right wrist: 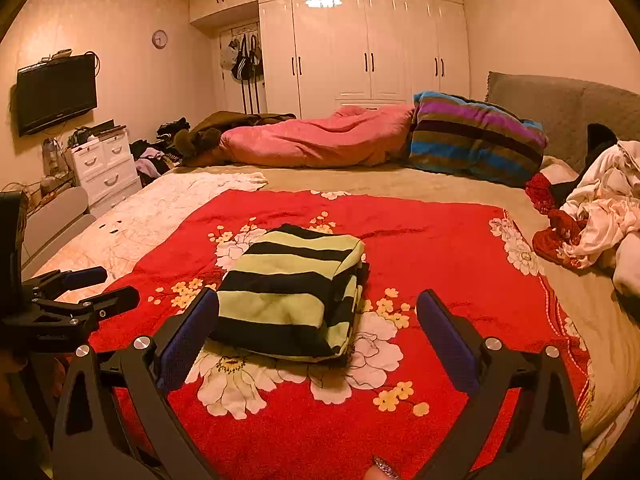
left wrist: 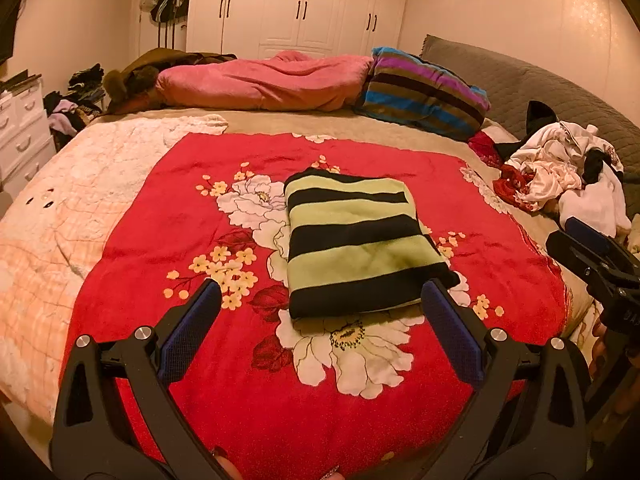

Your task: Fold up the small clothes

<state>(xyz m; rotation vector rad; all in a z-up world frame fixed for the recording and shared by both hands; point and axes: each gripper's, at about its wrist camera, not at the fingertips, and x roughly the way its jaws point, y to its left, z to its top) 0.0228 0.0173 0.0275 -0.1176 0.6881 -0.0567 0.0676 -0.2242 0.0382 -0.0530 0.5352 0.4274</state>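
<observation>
Blue-padded black fingers of the left gripper stood spread wide and held nothing; the right gripper was likewise spread and empty. Both hung just above the red plush blanket printed with white and yellow flowers.

Directly ahead of the left gripper lay the green-and-black striped knit garment, already folded into a compact rectangle. Its near edge sat just beyond and between the left gripper's fingertips, its near right corner close beside the right-hand pad. Seen from the right gripper, the same bundle lay ahead and toward the left finger, its stacked layers showing along the side facing that gripper.

Further out, well to the right of both tools, a loose heap of white, red and black unfolded clothes lay near the grey quilted headboard. Beyond the blanket lay a rumpled pink duvet and a multicoloured striped cushion.

This piece looked finished, so the likely next step was setting it aside or fetching from the heap. The risk was in moving the bundle: pinching only the top layer would probably let the lower folds slide open, and a drag across the plush nap could skew the stack. Reaching rightward low might also snag the bundle's near corner.
</observation>
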